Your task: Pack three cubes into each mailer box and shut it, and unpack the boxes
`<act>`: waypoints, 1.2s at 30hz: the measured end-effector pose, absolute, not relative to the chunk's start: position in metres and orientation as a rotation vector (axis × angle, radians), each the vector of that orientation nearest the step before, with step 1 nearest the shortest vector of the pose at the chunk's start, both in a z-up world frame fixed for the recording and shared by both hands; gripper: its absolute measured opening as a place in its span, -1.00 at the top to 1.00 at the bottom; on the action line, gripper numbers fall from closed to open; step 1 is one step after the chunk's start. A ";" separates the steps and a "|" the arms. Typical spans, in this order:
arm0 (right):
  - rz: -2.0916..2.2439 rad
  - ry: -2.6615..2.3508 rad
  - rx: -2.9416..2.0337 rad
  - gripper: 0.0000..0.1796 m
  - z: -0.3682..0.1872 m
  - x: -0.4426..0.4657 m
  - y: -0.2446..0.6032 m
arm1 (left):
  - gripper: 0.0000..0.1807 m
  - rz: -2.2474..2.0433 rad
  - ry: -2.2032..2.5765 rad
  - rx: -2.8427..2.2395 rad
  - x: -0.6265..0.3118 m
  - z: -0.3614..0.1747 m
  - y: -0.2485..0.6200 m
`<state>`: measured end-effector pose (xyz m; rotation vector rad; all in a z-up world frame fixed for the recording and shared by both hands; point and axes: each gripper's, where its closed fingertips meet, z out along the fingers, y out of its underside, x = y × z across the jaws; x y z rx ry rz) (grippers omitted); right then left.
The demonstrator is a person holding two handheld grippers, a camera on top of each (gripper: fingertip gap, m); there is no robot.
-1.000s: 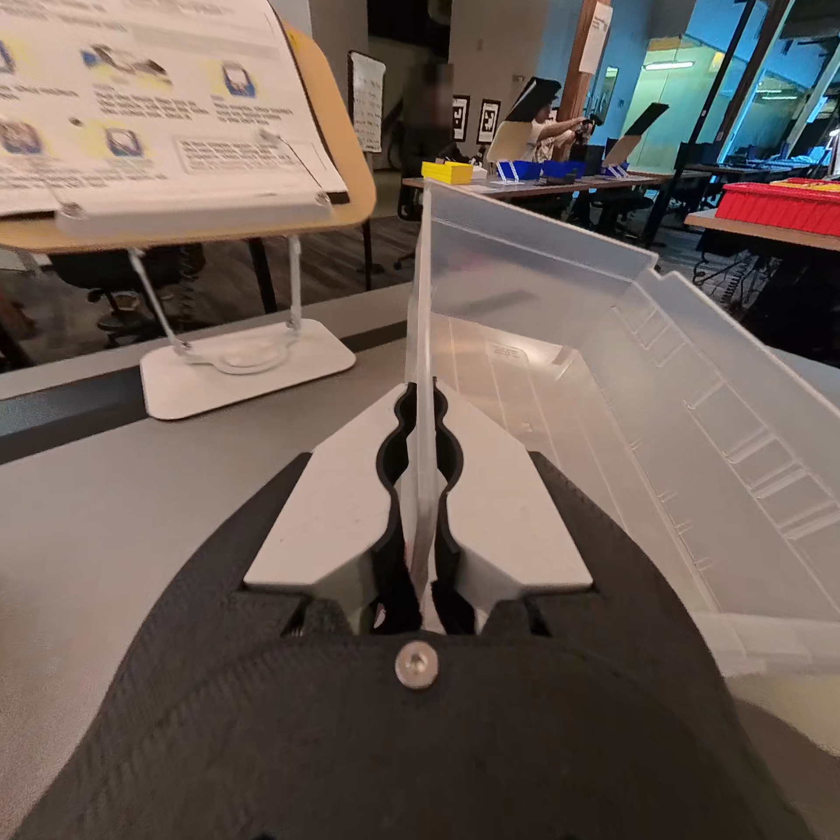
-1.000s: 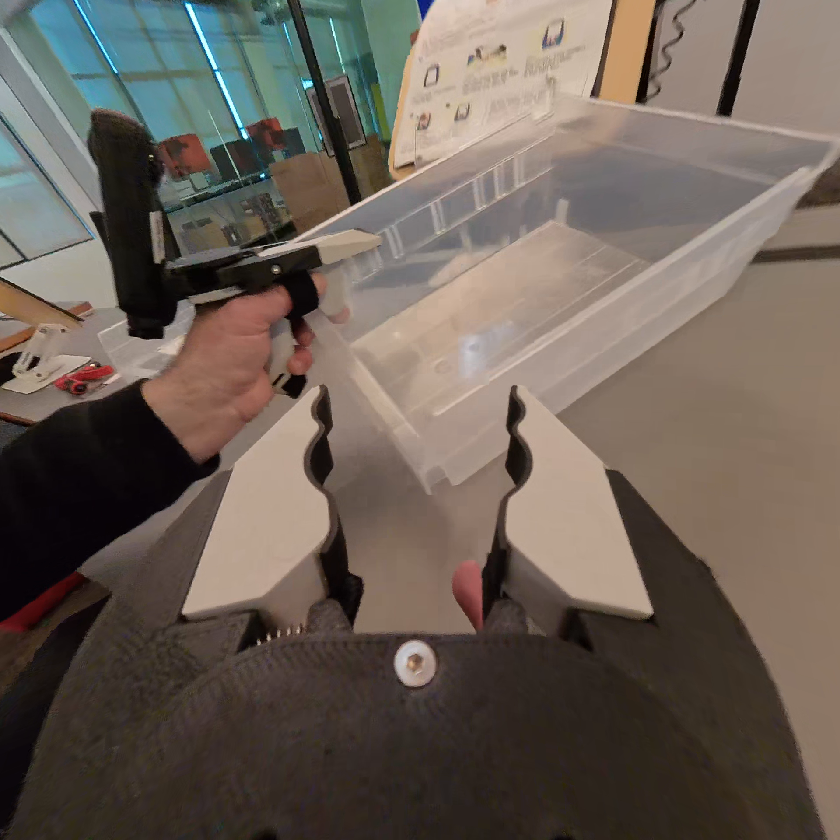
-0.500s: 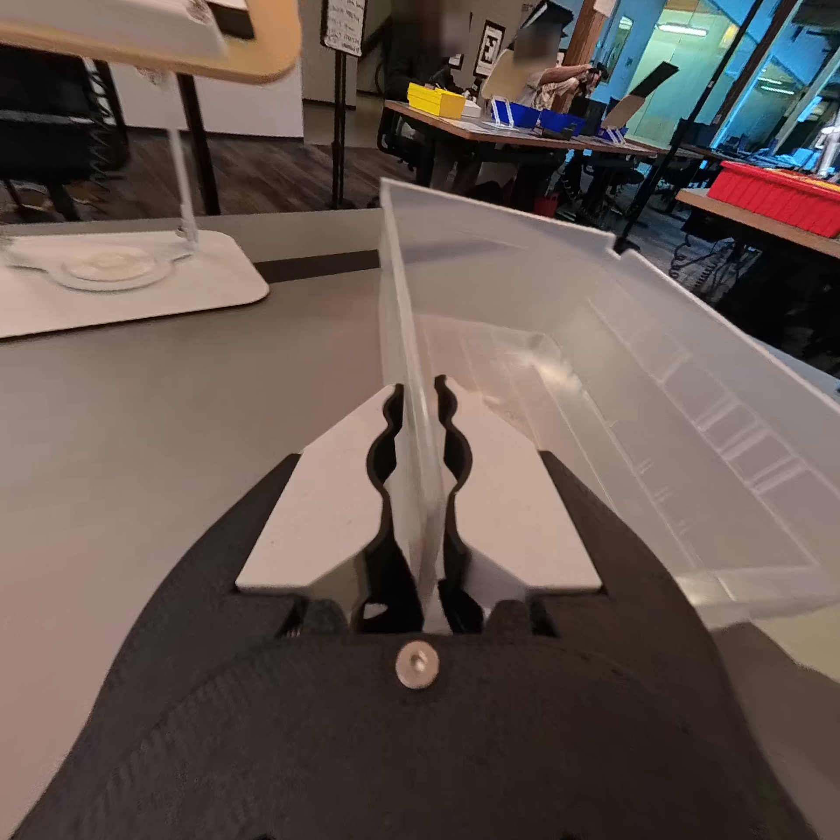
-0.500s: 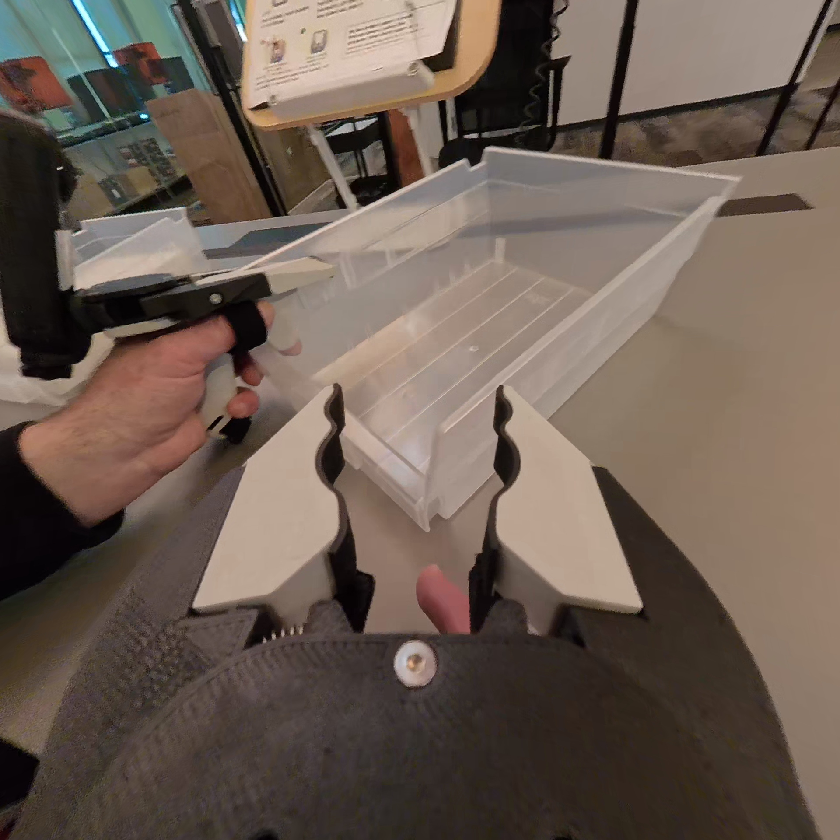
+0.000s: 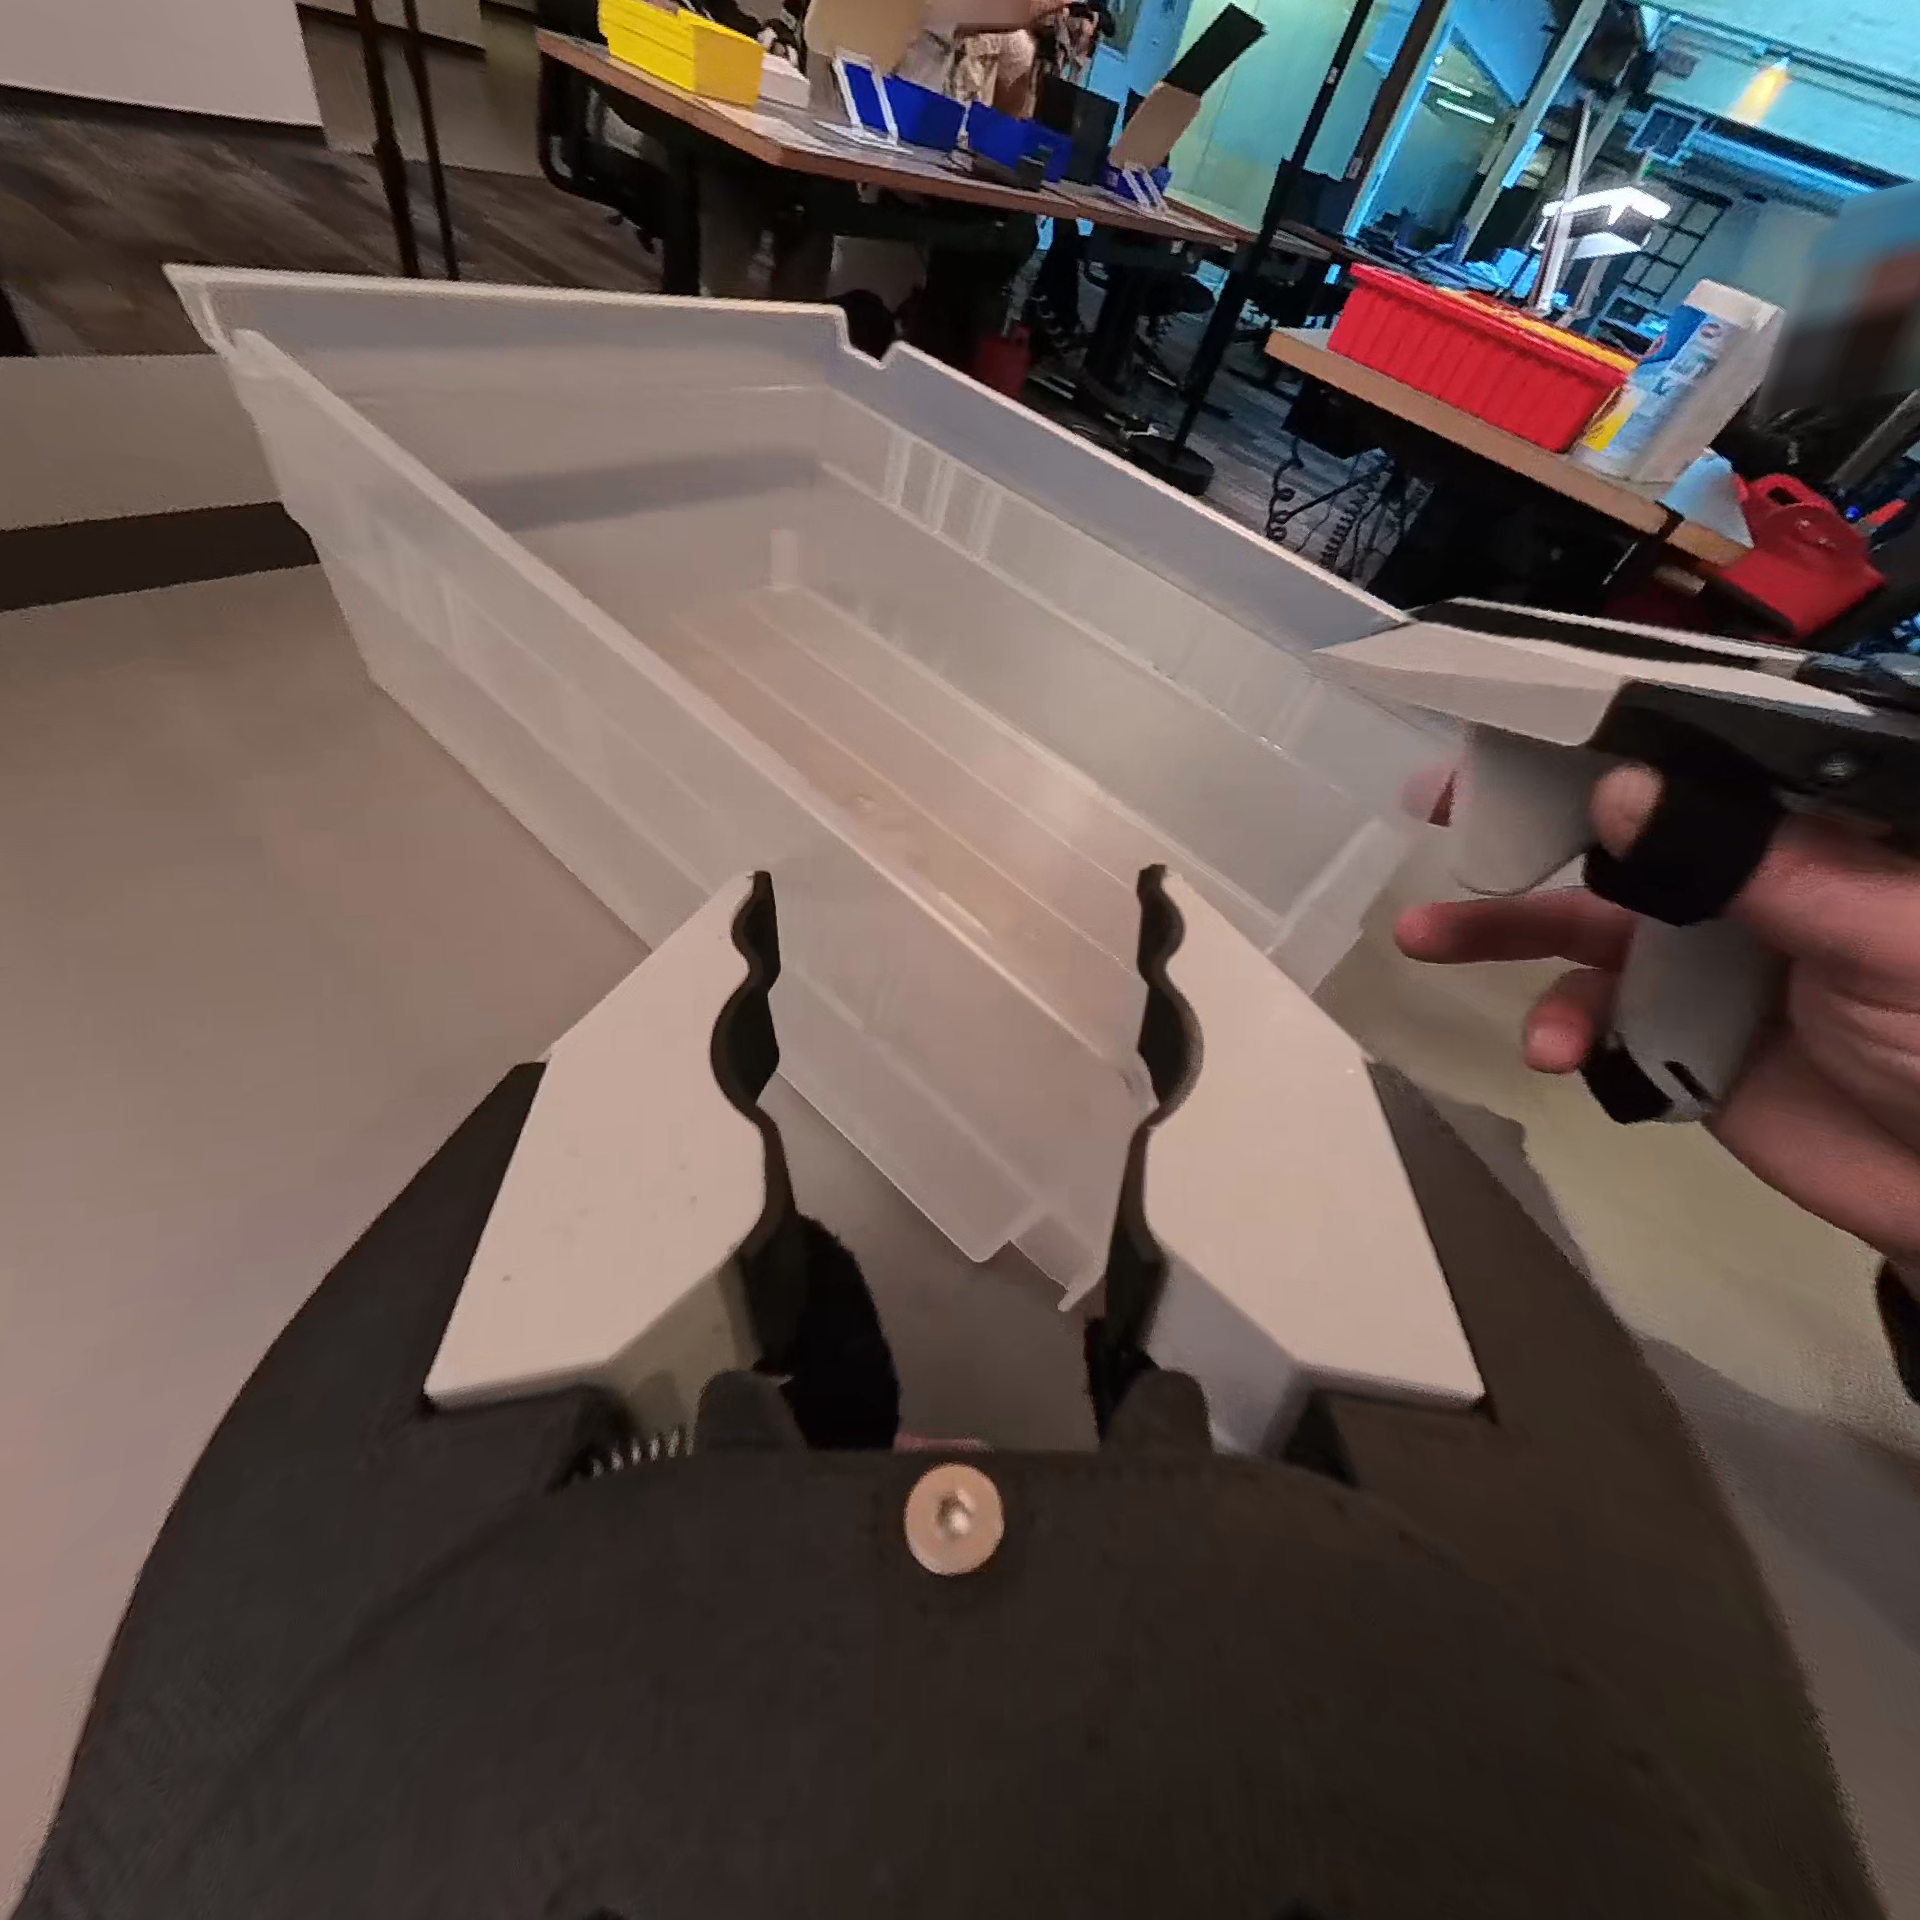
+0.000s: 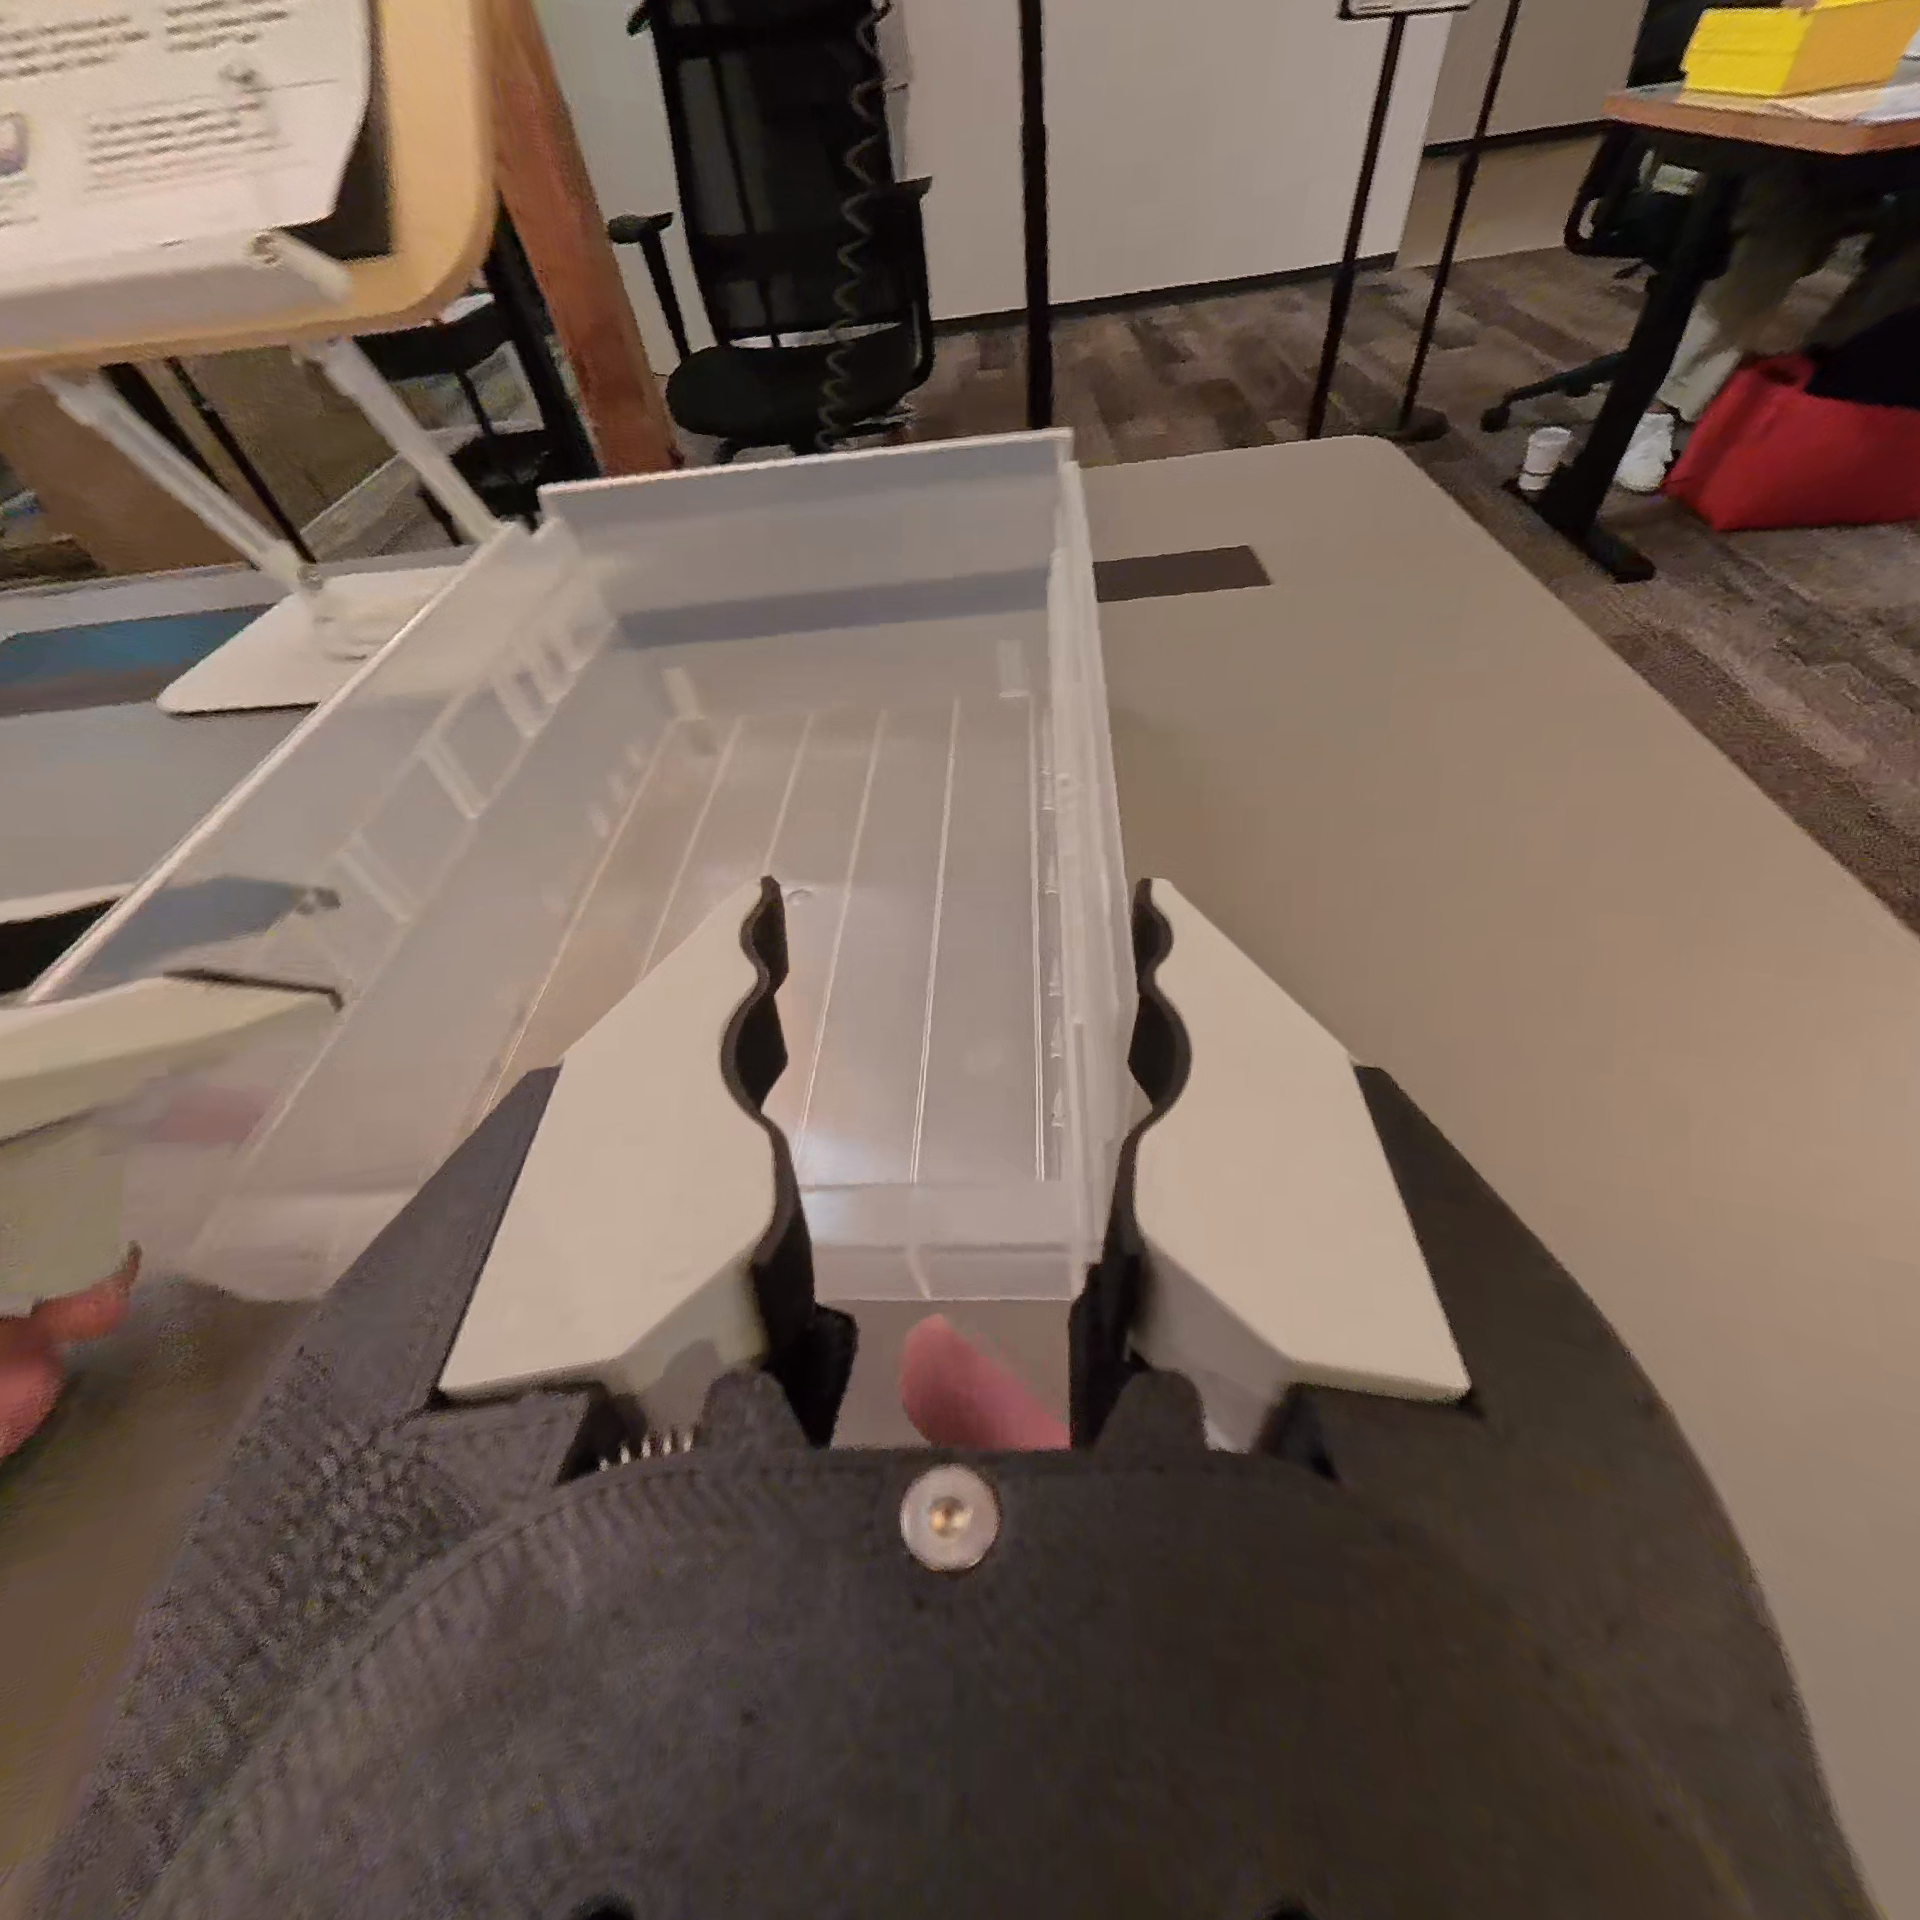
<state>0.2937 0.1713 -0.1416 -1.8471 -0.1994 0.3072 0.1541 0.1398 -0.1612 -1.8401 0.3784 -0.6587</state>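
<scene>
My left gripper (image 5: 951, 1039) is open, a near corner of the clear bin (image 5: 582, 727) between its fingers. My right gripper (image 6: 951, 1049) is open too, straddling the bin's right wall. The bin is empty on the table (image 6: 1455, 831). No cubes or mailer boxes are in view, so I judge packing is not shown started. A paper stand (image 6: 239, 208) sits beyond.

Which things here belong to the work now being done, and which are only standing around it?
In use: clear bin, empty; left gripper, open around its near corner; right gripper, open.
Only around: paper stand; black chair; red bag; yellow bin.
</scene>
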 end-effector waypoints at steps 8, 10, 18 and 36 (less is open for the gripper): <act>0.252 -0.169 -1.879 0.38 -0.146 0.349 0.217 | 0.17 -0.717 0.393 -1.861 0.204 -0.159 0.168; 0.240 -0.187 -1.894 0.38 -0.146 0.356 0.221 | 0.19 -0.732 0.410 -1.861 0.206 -0.158 0.168; -0.092 -0.340 -1.585 0.44 -0.069 0.345 0.165 | 0.20 -0.664 0.691 -1.686 0.144 -0.094 0.090; 0.556 -1.129 -1.367 0.72 -0.118 -0.039 0.074 | 0.11 0.294 1.149 -2.124 -0.335 -0.114 0.084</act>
